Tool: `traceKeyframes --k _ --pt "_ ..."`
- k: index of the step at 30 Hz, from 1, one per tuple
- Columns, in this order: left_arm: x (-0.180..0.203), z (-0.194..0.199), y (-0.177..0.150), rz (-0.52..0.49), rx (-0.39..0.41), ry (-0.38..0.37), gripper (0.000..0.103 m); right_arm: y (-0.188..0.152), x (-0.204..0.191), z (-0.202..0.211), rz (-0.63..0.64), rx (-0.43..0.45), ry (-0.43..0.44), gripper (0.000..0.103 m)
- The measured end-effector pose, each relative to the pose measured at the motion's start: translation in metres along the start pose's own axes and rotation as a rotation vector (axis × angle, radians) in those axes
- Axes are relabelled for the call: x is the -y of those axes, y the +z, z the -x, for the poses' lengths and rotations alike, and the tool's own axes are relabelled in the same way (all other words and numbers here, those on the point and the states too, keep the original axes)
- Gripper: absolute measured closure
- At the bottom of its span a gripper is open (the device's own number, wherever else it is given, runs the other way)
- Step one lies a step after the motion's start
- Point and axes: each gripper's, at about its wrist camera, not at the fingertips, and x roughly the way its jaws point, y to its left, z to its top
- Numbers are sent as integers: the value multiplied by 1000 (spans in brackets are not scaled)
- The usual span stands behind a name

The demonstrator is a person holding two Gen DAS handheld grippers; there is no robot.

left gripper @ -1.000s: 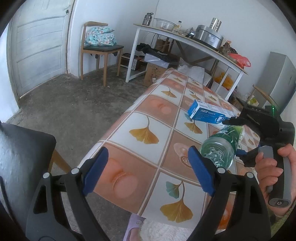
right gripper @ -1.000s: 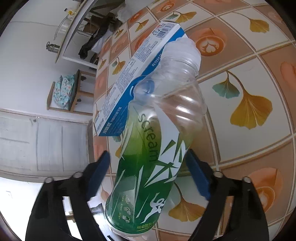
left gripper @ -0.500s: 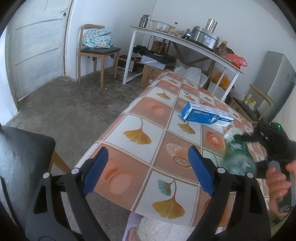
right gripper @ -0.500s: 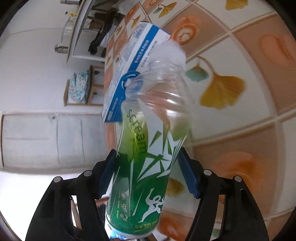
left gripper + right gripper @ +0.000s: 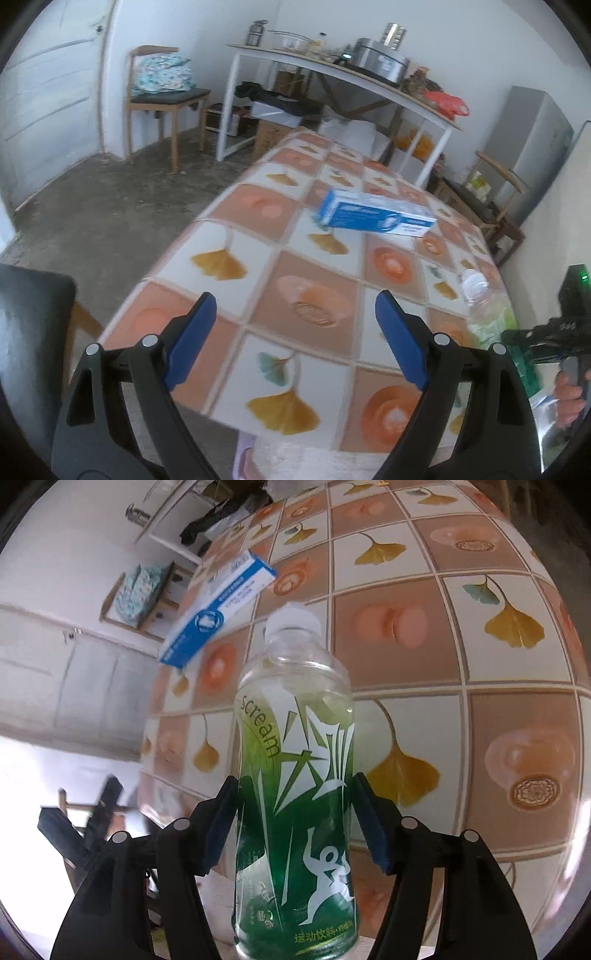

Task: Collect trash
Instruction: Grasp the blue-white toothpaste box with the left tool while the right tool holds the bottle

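Observation:
A clear plastic bottle (image 5: 295, 709) with a green label and a white cap stands between the pads of my right gripper (image 5: 295, 784). The jaws are closing, and both pads press on its sides above the tiled tabletop (image 5: 480, 646). In the left wrist view the same bottle (image 5: 487, 310) hangs blurred at the table's right edge, with a hand (image 5: 569, 391) on the gripper's handle. A blue and white carton (image 5: 373, 218) lies flat mid-table, also seen behind the bottle as the carton (image 5: 218, 613). My left gripper (image 5: 294, 299) is open over the near end of the table, holding nothing.
A wooden chair (image 5: 162, 85) with a patterned cushion stands by the far wall. Beside it, a white shelf table (image 5: 332, 70) carries pots. A grey cabinet (image 5: 532, 147) stands at the right, and a black seat (image 5: 33, 314) at the near left.
The right gripper carried the bottle rightward to the table's right edge and rolled it upright in its own view. Its jaws narrowed onto the bottle. The left gripper drew back slightly.

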Motion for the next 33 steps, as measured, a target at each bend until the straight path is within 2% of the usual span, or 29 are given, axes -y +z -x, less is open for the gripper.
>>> traceKeyframes --k 3,6,9,12,16,19,21,23,24,26,30,33 --pt "15 -8 16 -40 -1 -90 19 -1 -1 -6 46 -5 1 41" --pt "39 -29 42 -125 -41 -183 19 -1 -3 -4 94 28 -15 42" --pt "70 -62 67 -265 -90 -257 19 -3 -6 0 140 75 -62 42" --pt "112 -110 88 -484 -156 -295 19 -7 -3 7 174 111 -93 42" --pt "143 -166 108 -619 -223 -222 19 -12 6 13 177 139 -90 42" --pt "158 -208 117 -700 -298 -131 19 -14 12 16 168 144 -72 42" --pt "161 -227 117 -730 -353 -95 20 -14 15 17 161 146 -57 42" --pt "162 -236 112 -770 -388 -66 30 -15 18 18 155 148 -41 42" --pt "163 -240 110 -783 -415 -56 40 -15 19 18 154 150 -36 42" --pt "164 -237 107 -783 -426 -49 43 -16 20 17 154 155 -30 42" --pt "162 -220 103 -694 -490 -134 58 -18 24 18 144 164 -13 42" --pt "160 -203 91 -614 -555 -144 63 -22 26 21 139 172 -20 43"
